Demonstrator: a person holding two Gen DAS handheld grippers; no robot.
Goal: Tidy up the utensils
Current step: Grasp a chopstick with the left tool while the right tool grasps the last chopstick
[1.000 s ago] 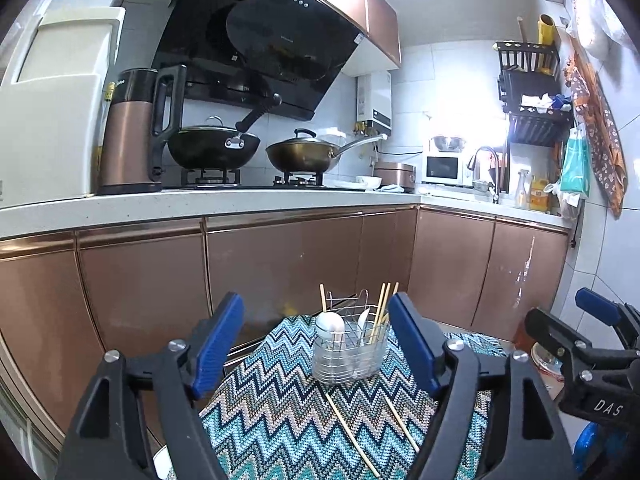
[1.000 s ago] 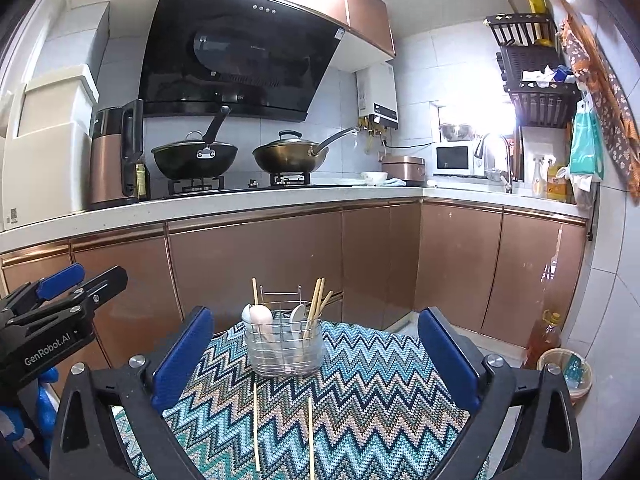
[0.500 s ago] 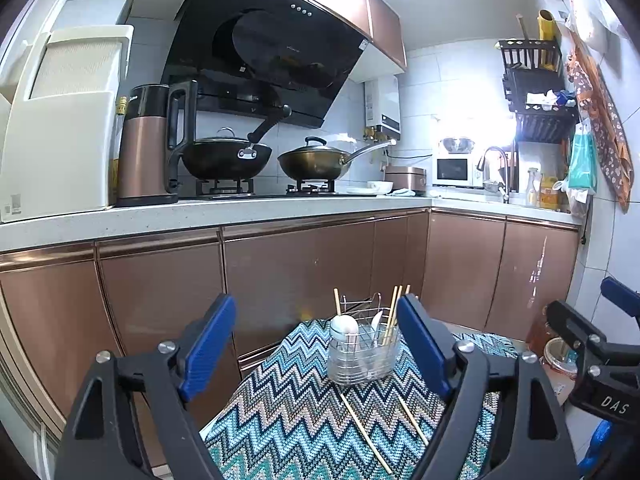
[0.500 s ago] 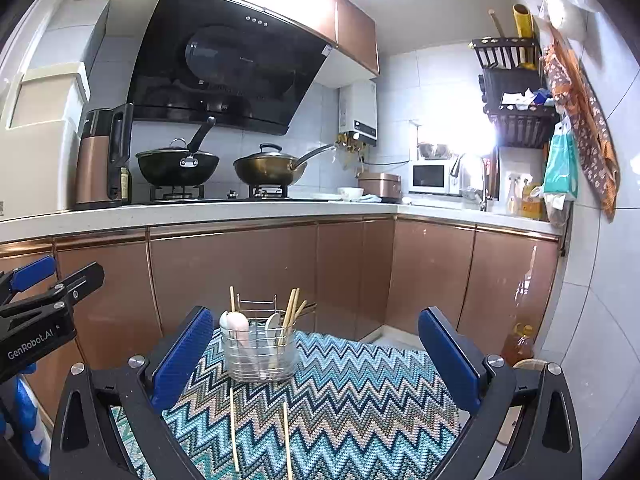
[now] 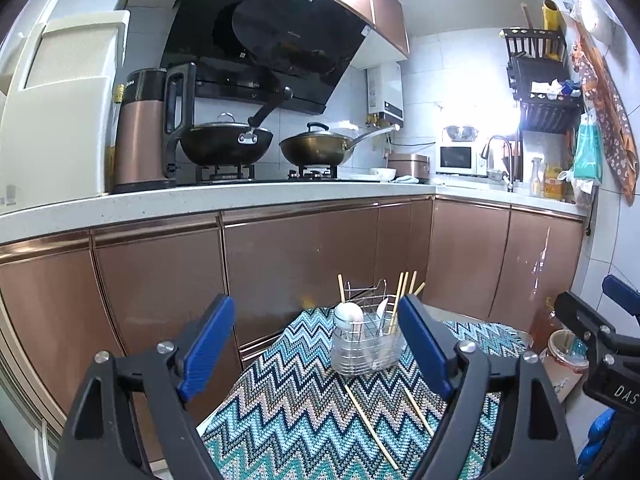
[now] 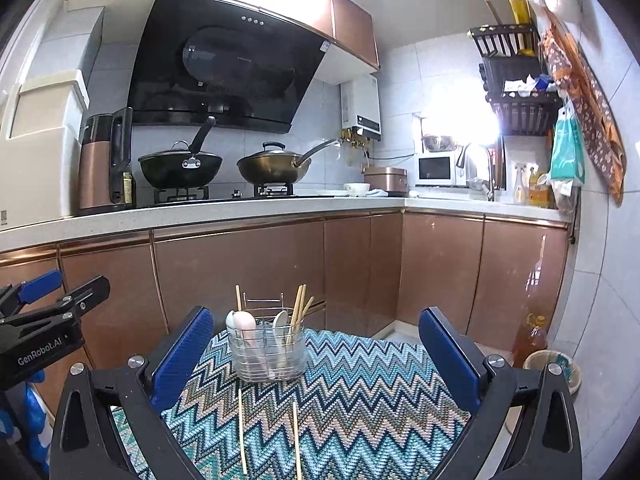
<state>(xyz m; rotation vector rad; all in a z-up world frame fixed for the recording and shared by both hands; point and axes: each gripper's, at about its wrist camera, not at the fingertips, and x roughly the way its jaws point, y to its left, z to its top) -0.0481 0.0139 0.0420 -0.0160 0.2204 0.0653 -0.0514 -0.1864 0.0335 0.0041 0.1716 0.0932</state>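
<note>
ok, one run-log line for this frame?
stage: pre-grasp | left gripper: open, empty | right gripper: open, empty | two chopsticks loose on mat | holder: spoons, chopsticks inside

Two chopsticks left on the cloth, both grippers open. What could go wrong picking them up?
1. The chopsticks lie flat on the zigzag cloth; a gripper could pinch the cloth and drag it.
2. The holder stands just beyond their far ends and looks light; a nudge might tip it.
3. They lie close together, so one may get knocked aside.
</note>
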